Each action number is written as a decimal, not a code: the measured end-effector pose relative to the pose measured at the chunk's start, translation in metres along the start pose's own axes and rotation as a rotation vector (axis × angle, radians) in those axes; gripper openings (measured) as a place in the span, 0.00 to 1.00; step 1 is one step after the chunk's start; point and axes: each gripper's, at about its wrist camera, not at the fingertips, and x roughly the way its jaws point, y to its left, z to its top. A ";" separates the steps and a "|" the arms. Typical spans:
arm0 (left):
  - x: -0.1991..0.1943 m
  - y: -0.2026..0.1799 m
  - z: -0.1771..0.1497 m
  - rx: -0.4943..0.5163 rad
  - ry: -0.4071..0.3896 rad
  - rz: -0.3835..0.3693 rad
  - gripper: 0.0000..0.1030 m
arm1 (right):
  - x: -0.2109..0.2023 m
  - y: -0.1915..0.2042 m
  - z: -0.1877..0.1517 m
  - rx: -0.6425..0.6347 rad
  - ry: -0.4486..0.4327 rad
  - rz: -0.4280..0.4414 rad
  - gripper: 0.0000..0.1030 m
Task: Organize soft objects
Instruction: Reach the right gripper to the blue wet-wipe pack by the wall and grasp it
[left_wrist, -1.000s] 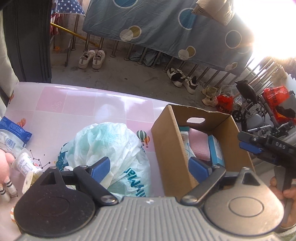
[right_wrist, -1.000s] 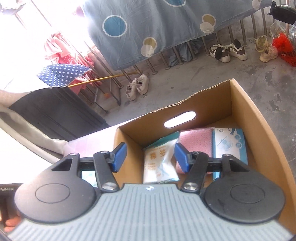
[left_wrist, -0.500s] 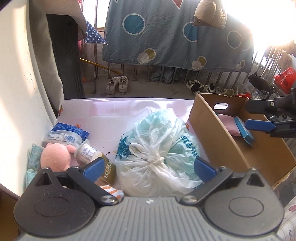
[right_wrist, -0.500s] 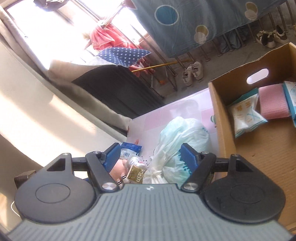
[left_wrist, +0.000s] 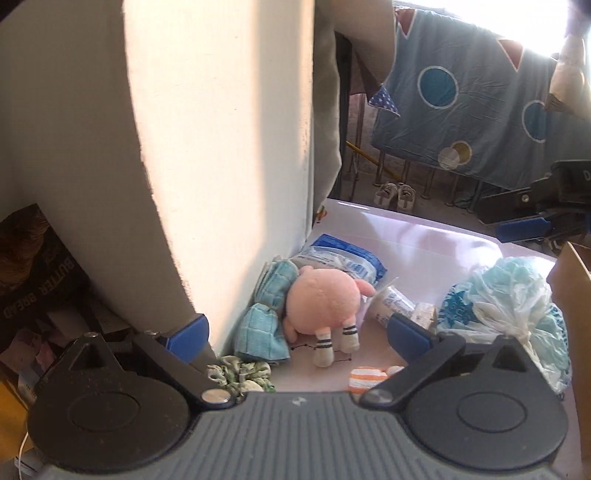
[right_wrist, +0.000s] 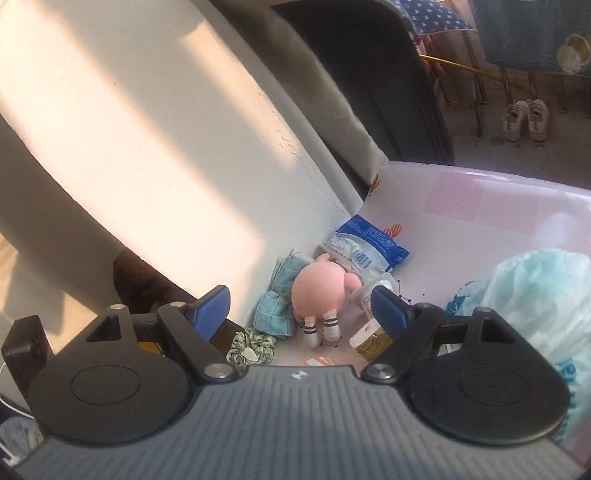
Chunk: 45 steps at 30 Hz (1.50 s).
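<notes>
— Pale pink checked table (left_wrist: 424, 236) against a cream wall (left_wrist: 221, 147), sun falling across both. What sits in the corner?

— A pink plush toy (left_wrist: 323, 301) with striped socks, lying with its legs toward the camera. A folded teal cloth (left_wrist: 271, 314) is pressed against its wall side, and a blue-and-white packet (left_wrist: 345, 258) lies just behind it.

— Anything nearer the camera?

— A green patterned scrunchie (left_wrist: 240, 371) by the table edge, an orange-striped bit of fabric (left_wrist: 365, 378) (too cut off to name), and a small white cup (left_wrist: 393, 304) on its side touching the plush.

— And on the right?

— A knotted plastic bag (left_wrist: 517, 306) of pale blue stuff, with the edge of a cardboard box (left_wrist: 576, 314) just beyond it.

— The left gripper (left_wrist: 299, 334)?

— Fingers spread as wide as they go, nothing between them; it hangs above the table, and the plush shows in the gap.

— The right gripper (right_wrist: 301, 308)?

— Its jaws are opening, with no object gripped; the plush and cloth show in the gap here too. From the left wrist view one blue pad of it juts in over the table's far side, well apart from the plush.
</notes>
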 end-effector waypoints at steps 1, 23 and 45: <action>0.002 0.011 0.000 -0.021 -0.003 0.021 1.00 | 0.021 0.003 0.012 -0.041 0.023 -0.012 0.84; 0.033 0.085 0.000 -0.129 0.034 0.120 1.00 | 0.282 -0.071 0.044 -0.256 0.358 -0.234 0.77; 0.126 -0.067 0.050 0.003 0.211 -0.135 0.95 | 0.115 -0.176 0.080 0.447 0.109 -0.054 0.76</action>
